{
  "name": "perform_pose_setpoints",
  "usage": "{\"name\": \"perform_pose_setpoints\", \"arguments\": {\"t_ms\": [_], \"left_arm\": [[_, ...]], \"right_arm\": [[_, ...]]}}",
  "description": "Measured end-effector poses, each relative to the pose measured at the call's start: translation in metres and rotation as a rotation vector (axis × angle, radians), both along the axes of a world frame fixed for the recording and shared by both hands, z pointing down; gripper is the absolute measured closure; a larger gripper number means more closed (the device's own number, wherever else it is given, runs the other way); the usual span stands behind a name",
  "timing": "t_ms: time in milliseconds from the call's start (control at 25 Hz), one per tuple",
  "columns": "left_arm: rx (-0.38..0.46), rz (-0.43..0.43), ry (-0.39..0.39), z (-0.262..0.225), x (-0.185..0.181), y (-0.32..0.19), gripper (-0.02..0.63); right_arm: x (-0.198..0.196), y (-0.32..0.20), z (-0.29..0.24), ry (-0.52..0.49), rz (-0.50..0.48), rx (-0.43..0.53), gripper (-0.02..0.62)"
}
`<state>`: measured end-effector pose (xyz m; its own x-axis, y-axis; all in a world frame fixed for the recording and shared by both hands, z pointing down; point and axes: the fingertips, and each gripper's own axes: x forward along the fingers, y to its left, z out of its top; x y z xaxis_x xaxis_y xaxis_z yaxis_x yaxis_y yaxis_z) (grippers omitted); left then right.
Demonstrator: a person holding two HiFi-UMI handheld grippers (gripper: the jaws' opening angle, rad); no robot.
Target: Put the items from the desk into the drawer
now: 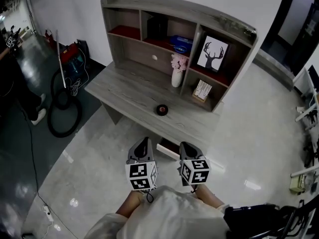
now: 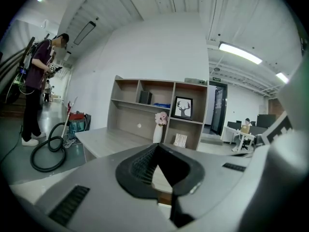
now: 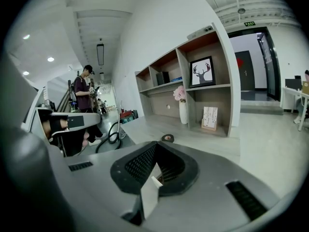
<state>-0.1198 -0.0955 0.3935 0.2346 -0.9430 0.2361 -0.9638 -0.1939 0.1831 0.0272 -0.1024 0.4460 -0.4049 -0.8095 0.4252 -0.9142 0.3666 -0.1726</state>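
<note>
**Item [image 1: 162,109] dead ahead — drawer [image 1: 168,151] just below**

Clenched on nothing: left hand-held gripper [image 1: 144,142] and right hand-held gripper [image 1: 186,145], short of the desk [image 1: 124,91]. Lying flat on the desk beyond both, about midway between — small, black, round, no long axis to match. Seen straight over the right jaws; likely the right's pick.

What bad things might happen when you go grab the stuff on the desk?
The tall vase stands behind the small black round thing; a long reach might tip it. The drawer under the front edge of the desk looks barely open, so things may not fit in until it is pulled out more.
</note>
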Motion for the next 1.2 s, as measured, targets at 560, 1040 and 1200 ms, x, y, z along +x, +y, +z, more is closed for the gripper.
{"name": "perform_pose_setpoints", "arguments": {"t_ms": [560,1040,1200], "left_arm": [[-0.094,0.023,0.038,0.041,-0.013,-0.035,0.609],[-0.164,-0.043,0.040,0.057,0.009,-0.050,0.608],[-0.175,-0.059,0.026,0.060,0.014,-0.054,0.608]], "right_arm": [[-0.014,-0.017,0.019,0.012,0.012,-0.069,0.597],[-0.005,-0.053,0.041,0.021,-0.088,-0.101,0.597],[-0.001,-0.065,0.046,0.047,-0.110,-0.091,0.597]]}}
